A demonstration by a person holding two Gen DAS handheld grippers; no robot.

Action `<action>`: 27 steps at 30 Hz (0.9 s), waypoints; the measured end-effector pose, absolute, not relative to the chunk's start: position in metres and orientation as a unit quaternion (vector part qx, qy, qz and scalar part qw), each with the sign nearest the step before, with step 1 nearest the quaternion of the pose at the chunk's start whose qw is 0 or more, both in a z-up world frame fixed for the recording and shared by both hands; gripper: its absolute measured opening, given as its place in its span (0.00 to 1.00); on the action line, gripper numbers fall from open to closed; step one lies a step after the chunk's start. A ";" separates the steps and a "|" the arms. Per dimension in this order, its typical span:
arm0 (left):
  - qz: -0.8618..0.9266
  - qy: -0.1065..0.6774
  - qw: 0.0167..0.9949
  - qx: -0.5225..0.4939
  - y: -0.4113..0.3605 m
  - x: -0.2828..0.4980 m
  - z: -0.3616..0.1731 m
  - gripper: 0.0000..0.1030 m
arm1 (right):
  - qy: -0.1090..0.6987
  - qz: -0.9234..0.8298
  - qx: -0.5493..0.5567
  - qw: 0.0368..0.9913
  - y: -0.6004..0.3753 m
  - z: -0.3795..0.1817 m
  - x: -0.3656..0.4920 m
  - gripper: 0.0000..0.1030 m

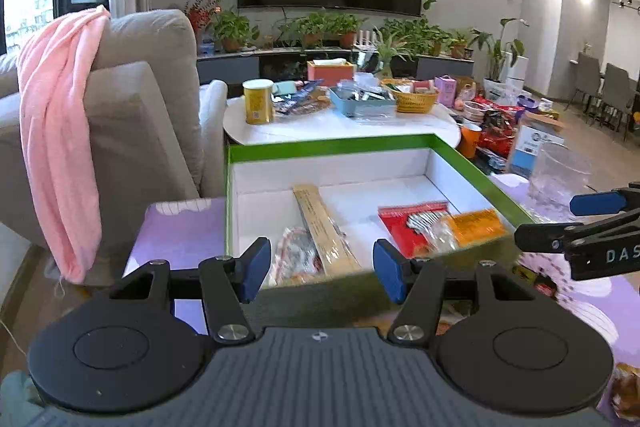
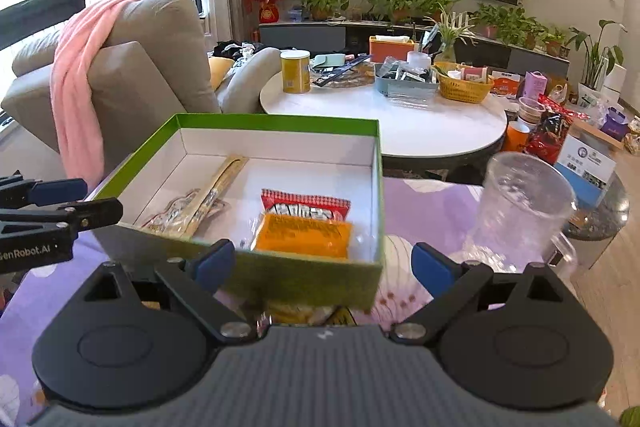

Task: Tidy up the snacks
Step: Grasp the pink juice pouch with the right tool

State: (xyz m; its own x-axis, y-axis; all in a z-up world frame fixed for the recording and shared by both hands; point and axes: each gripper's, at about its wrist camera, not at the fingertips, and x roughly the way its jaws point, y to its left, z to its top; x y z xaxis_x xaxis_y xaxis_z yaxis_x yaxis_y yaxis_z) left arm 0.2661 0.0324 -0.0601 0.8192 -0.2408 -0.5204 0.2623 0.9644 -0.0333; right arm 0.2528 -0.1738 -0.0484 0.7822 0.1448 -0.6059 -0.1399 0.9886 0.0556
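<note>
Both the left gripper (image 1: 322,273) and right gripper (image 2: 322,265) hang wide open, holding nothing, before the green-rimmed white cardboard box (image 2: 280,125) of snack packets at twelve o'clock.

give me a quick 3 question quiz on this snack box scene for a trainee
1. True or false: the green box already holds an orange packet and a red packet.
2. Multiple choice: what stands on the purple cloth to the right of the box? A) a clear plastic mug B) a kettle C) a bowl of fruit
3. Short answer: how do the left tool and the right tool stand, open or shut?

Key
1. True
2. A
3. Both open, nothing held between the fingers.
</note>
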 end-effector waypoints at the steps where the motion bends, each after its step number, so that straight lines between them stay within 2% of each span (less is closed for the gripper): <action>1: -0.137 0.274 0.952 0.018 0.034 0.261 -0.062 0.52 | 0.322 0.078 0.004 0.943 -0.176 -0.049 0.249 0.52; 15: -0.126 0.338 0.933 -0.009 0.053 0.206 -0.095 0.52 | 0.361 0.103 0.001 0.927 -0.175 -0.072 0.207 0.52; 27: -0.110 0.355 0.928 -0.033 0.087 0.164 -0.098 0.52 | 0.367 0.218 -0.082 0.901 -0.116 -0.091 0.170 0.52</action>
